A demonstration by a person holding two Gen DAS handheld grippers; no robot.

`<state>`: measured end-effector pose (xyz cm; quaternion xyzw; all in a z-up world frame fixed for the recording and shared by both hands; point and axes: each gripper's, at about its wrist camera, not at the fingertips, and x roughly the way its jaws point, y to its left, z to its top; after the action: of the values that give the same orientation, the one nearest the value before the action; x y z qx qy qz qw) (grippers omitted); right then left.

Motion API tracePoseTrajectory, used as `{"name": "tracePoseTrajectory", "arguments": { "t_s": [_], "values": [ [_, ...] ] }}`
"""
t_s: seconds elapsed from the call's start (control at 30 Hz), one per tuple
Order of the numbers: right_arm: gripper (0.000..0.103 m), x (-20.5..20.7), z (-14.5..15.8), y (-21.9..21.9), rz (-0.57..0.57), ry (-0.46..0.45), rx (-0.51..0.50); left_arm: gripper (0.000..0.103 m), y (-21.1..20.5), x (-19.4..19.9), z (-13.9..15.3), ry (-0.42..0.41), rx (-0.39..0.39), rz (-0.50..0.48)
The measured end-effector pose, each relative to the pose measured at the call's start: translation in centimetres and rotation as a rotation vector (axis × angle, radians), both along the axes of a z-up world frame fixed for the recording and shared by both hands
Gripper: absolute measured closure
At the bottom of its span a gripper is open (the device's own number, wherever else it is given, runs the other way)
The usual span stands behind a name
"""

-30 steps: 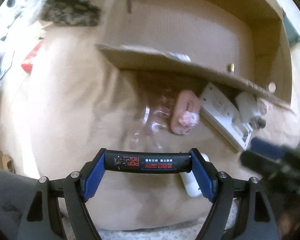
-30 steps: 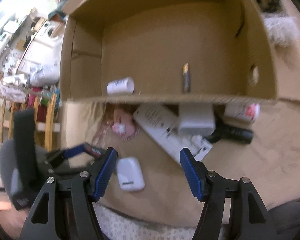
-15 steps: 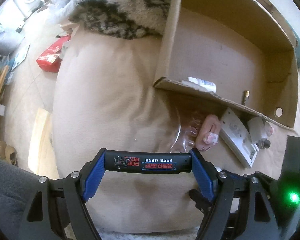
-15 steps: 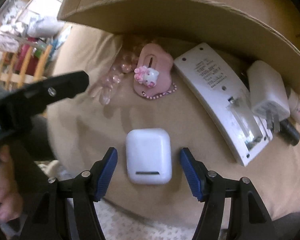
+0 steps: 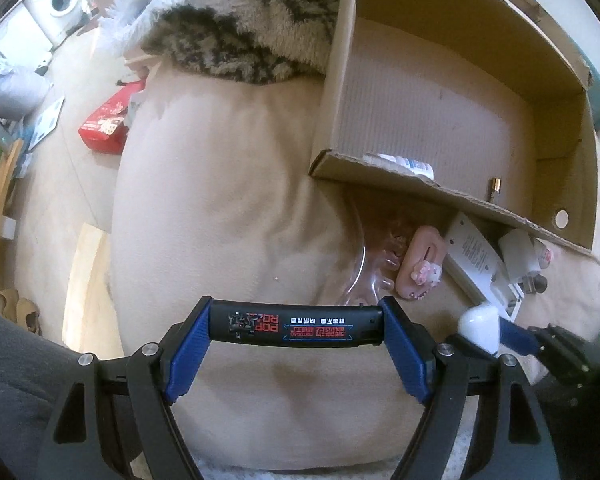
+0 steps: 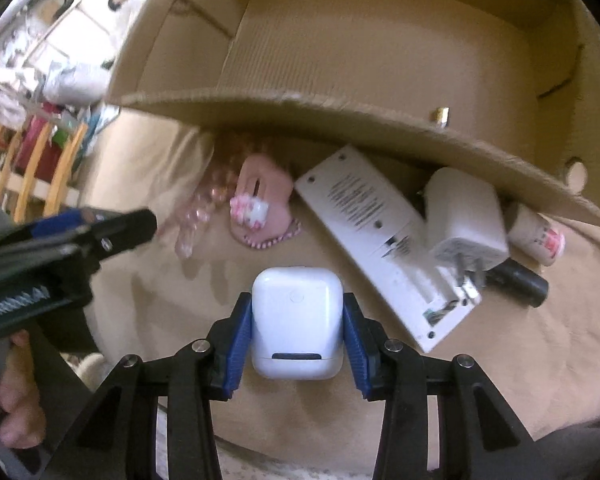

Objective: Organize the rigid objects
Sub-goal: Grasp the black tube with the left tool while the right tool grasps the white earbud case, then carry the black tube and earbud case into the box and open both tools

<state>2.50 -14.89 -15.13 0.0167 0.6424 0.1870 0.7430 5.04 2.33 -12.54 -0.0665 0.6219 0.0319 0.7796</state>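
The right claw (image 6: 297,322) is closed on a white earbud case (image 6: 297,320), its blue pads pressed flat against the case's two sides. The case is a glossy, rounded-cornered box with a small round button on the face and a dark slot along the edge nearest the camera. It sits just above the beige cushion (image 6: 500,360), in front of the things lined up along the cardboard box (image 6: 340,116).

The left claw (image 5: 296,326) is closed end to end on a black cylindrical tube (image 5: 296,326), held crosswise between its blue pads. The tube is matte black with red and white printing, including the letters "POP", seen upside down.

Against the near wall of the box lie a pink case (image 6: 260,200) with a small cat figure and a bead chain, a clear pink beaded item (image 6: 204,208) beside it, a long white remote (image 6: 380,236) lying face down and angled, a white plug adapter (image 6: 466,220) resting on the remote's far end, a black cylinder (image 6: 520,278) beside the plug's prongs, and a small white bottle (image 6: 538,236) with red print.

Inside the box, a white bottle (image 5: 400,163) lies by the near wall and a small brass-tipped object (image 5: 495,188) stands further right.
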Motion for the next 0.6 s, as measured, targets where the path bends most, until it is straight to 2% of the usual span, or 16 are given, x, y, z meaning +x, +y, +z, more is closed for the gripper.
{"name": "tracePoseTrajectory", "arguments": {
  "t_s": [0.2,0.5,0.6],
  "values": [
    [0.058,0.5,3.0,-2.6,-0.05,-0.073,0.036,0.024,-0.5,-0.6,1.5,-0.067,-0.002,-0.005],
    [0.058,1.2,8.4,-5.5,-0.129,-0.207,0.112,0.024,-1.5,-1.1,7.1,-0.282,0.003,-0.031],
    [0.058,1.8,10.0,-5.9,-0.137,-0.257,0.124,0.024,-2.0,-0.4,8.4,-0.319,-0.001,-0.047]
  ]
}}
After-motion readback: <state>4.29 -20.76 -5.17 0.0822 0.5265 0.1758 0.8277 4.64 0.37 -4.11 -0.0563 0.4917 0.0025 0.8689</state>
